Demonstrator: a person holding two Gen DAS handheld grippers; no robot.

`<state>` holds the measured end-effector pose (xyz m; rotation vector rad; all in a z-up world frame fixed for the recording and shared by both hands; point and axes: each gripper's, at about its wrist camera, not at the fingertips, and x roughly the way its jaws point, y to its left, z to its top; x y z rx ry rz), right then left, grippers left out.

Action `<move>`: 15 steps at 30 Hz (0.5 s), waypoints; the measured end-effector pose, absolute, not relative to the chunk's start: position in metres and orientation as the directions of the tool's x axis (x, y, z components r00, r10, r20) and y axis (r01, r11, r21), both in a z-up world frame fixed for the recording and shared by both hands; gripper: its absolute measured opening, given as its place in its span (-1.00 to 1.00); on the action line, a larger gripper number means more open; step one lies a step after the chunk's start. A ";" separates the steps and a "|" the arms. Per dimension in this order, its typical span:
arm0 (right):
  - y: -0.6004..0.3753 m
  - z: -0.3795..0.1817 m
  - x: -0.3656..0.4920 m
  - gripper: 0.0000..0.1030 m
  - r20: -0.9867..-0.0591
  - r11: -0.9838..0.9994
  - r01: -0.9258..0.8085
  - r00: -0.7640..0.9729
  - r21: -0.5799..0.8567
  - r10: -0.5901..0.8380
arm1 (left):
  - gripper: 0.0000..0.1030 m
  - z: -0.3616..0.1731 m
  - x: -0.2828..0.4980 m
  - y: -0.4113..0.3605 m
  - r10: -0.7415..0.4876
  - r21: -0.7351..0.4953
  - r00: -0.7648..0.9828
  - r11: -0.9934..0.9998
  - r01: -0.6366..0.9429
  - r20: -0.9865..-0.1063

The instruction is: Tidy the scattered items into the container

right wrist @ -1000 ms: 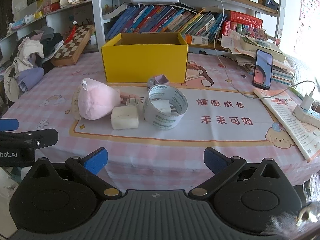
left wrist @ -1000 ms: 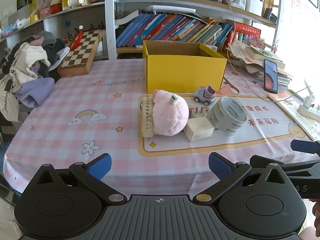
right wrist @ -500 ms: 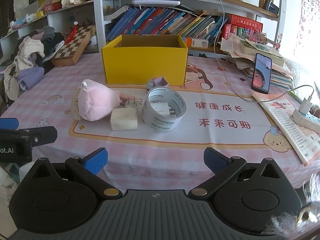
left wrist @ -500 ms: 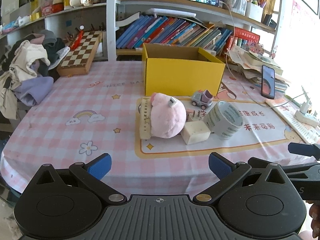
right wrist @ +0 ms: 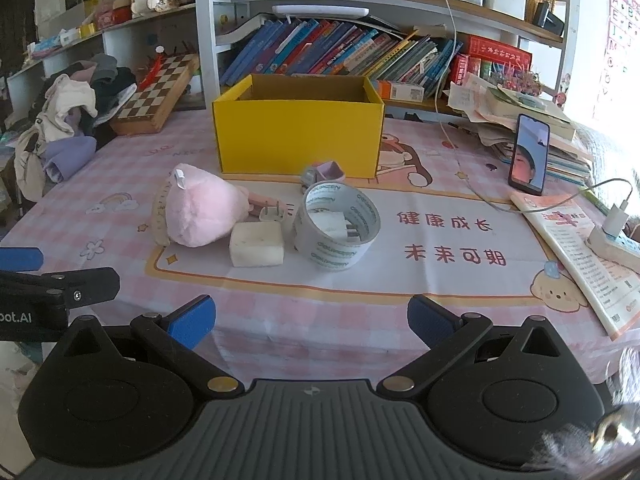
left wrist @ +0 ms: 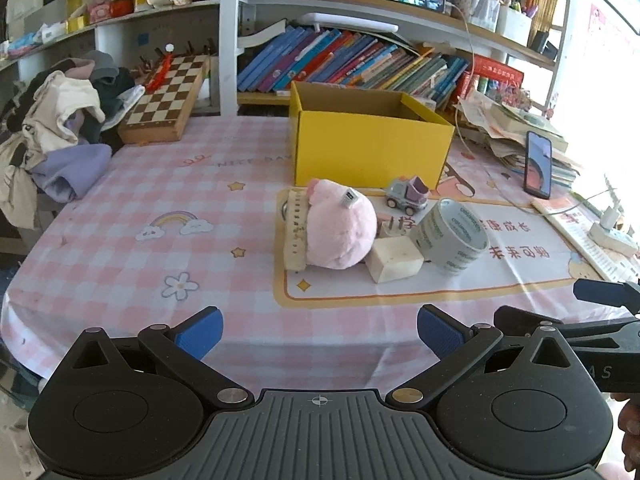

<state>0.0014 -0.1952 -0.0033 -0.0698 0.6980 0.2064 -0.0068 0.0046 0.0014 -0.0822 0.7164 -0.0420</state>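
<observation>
An open yellow cardboard box (left wrist: 370,148) (right wrist: 298,136) stands at the back of the table. In front of it lie a pink plush toy (left wrist: 340,226) (right wrist: 204,210), a cream ruler (left wrist: 295,232) beside it, a white block (left wrist: 394,260) (right wrist: 257,244), a roll of tape (left wrist: 452,236) (right wrist: 335,226), a small toy car (left wrist: 408,195) (right wrist: 323,174) and a plug (right wrist: 271,214). My left gripper (left wrist: 320,330) and right gripper (right wrist: 310,318) hang open over the near table edge, well short of the items, with nothing between their fingers.
A chessboard (left wrist: 164,100) and a heap of clothes (left wrist: 60,128) sit at the back left. A phone (right wrist: 528,154) leans on stacked papers at the right, with a cable, a power strip (right wrist: 612,240) and a booklet (right wrist: 576,256). Bookshelves (right wrist: 340,52) rise behind the box.
Both grippers have drawn back and risen slightly, so the items look a little farther away. Both stay open; nothing on the table has moved.
</observation>
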 end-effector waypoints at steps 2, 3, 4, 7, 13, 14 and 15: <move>-0.194 -0.003 0.002 1.00 -0.649 0.976 -0.216 0.741 0.012 0.172 | 1.00 0.002 -0.007 0.006 -0.076 -0.097 0.759 0.995 0.017 -0.647; -0.194 -0.003 0.002 1.00 -0.652 0.976 -0.217 0.738 0.018 0.176 | 1.00 0.002 -0.008 0.006 -0.081 -0.101 0.760 0.995 0.021 -0.645; -0.194 -0.004 0.002 1.00 -0.654 0.976 -0.217 0.735 0.021 0.178 | 1.00 0.002 -0.008 0.006 -0.091 -0.107 0.760 0.994 0.029 -0.644; -0.192 -0.004 0.001 1.00 -0.655 0.976 -0.216 0.735 0.017 0.174 | 1.00 0.001 -0.008 0.009 -0.122 -0.135 0.761 0.990 0.045 -0.638; -0.189 -0.003 0.001 0.99 -0.645 0.974 -0.228 0.742 0.016 0.185 | 1.00 -0.001 -0.006 0.011 -0.134 -0.152 0.757 0.987 0.046 -0.640; -0.188 -0.003 0.001 0.99 -0.643 0.973 -0.230 0.743 0.015 0.186 | 1.00 -0.001 -0.005 0.010 -0.128 -0.142 0.756 0.989 0.046 -0.642; -0.188 -0.003 0.001 0.99 -0.642 0.973 -0.230 0.744 0.012 0.184 | 1.00 0.000 -0.005 0.008 -0.110 -0.120 0.756 0.992 0.041 -0.645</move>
